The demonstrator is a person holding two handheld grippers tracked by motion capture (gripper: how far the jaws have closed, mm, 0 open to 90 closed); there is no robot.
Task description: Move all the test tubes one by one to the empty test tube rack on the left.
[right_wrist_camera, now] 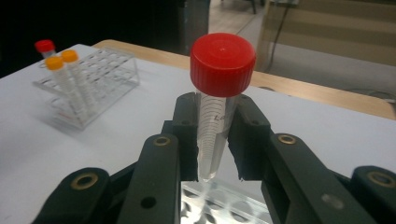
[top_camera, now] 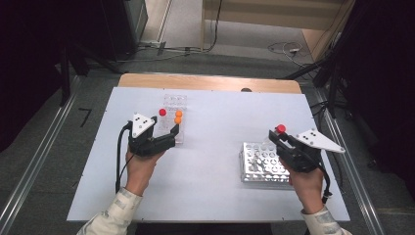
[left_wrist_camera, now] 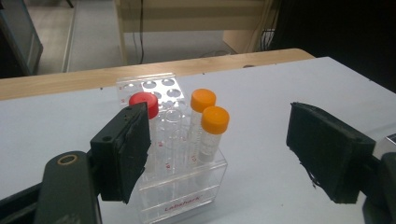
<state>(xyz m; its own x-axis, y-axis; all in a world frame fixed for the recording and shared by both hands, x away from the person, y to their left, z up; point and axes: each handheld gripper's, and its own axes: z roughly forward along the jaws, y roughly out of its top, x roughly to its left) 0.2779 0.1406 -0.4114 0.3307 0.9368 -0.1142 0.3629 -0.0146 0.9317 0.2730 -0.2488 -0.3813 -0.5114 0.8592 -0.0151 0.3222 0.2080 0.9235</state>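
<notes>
while pinching the red-capped tube (right_wrist_camera: 219, 93) above the metal rack (top_camera: 262, 166) with right gripper (right_wrist_camera: 212, 135), keeping left gripper (left_wrist_camera: 233, 154) spread wide by the clear rack (left_wrist_camera: 180, 186), probably ready to steady it.

- Tube (right_wrist_camera: 211, 140) in my right gripper (right_wrist_camera: 212, 135): clear, glossy plastic with printed marks; its red cap (right_wrist_camera: 222, 63) is smooth, slightly shiny plastic.
- Right pads (right_wrist_camera: 245, 140): black, matt, rubbery, with ragged edges.
- Left gripper (left_wrist_camera: 233, 149): pads (left_wrist_camera: 123, 149) of the same dull, rough black material; arms in smooth dark plastic with brass-coloured rivets.
- Clear rack (left_wrist_camera: 180, 186): transparent acrylic, glossy, edges catching light.
- Orange caps (left_wrist_camera: 215, 119): smooth matt plastic.
- Metal rack (top_camera: 262, 164): bright perforated sheet, reflective.
- Table (top_camera: 215, 161): matt, smooth, pale top; far edge (top_camera: 210, 82) looks like bare wood.
- Sleeve (top_camera: 115, 213): light woven cloth.
</notes>
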